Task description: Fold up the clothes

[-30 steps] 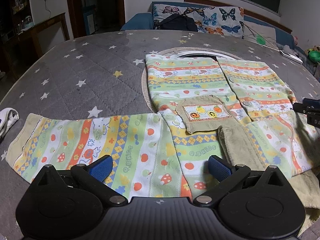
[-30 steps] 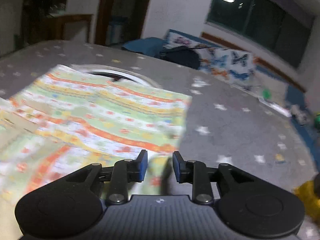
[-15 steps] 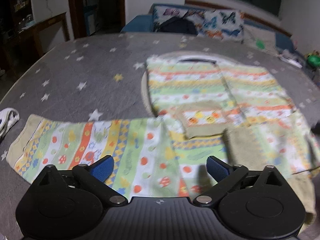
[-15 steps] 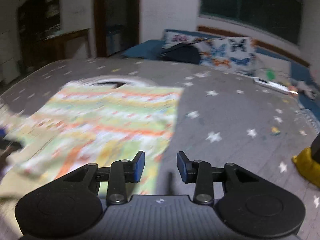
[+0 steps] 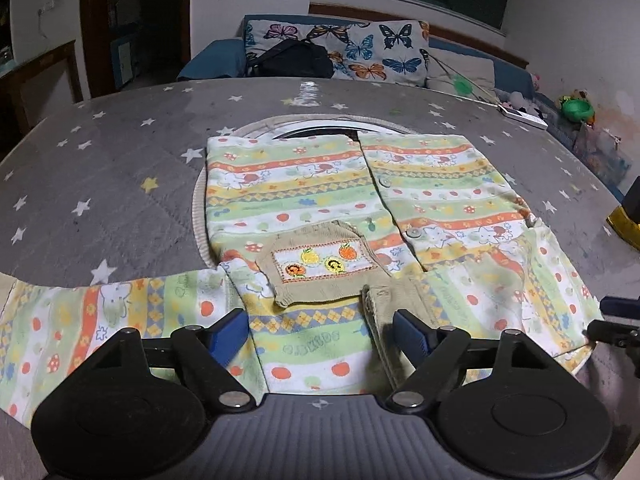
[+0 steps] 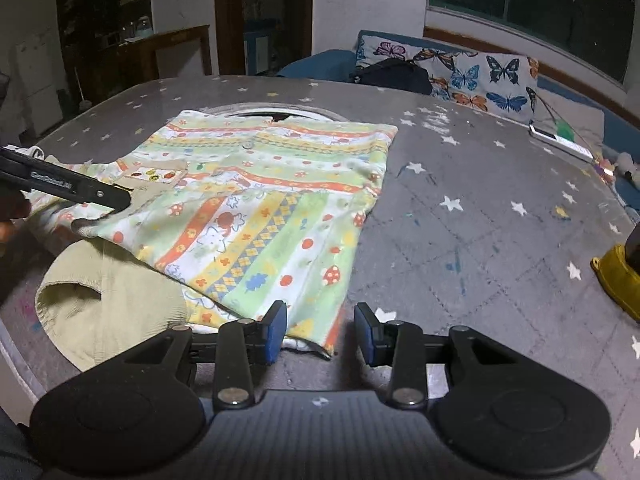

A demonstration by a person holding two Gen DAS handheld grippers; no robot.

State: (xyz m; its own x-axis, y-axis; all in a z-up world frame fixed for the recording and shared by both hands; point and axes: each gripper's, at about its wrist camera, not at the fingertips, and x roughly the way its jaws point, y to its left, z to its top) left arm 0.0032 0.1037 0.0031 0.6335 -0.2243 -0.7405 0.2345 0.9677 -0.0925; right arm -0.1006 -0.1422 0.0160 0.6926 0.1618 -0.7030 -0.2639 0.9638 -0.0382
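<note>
home living room | butterfly cushion [image 5: 344,50] | sofa [image 6: 320,65] | toys [image 5: 576,108]

I see a dark window [image 6: 532,4] in the white wall, a butterfly-print cushion [image 5: 340,52] on the blue sofa [image 6: 320,66] beneath it.

The left gripper [image 5: 320,336] is tipped downward, and its jaws have just been closing but are kept wide apart, with nothing pinched. The right gripper [image 6: 320,330] is tipped downward too, its jaws held partly apart and empty.
</note>
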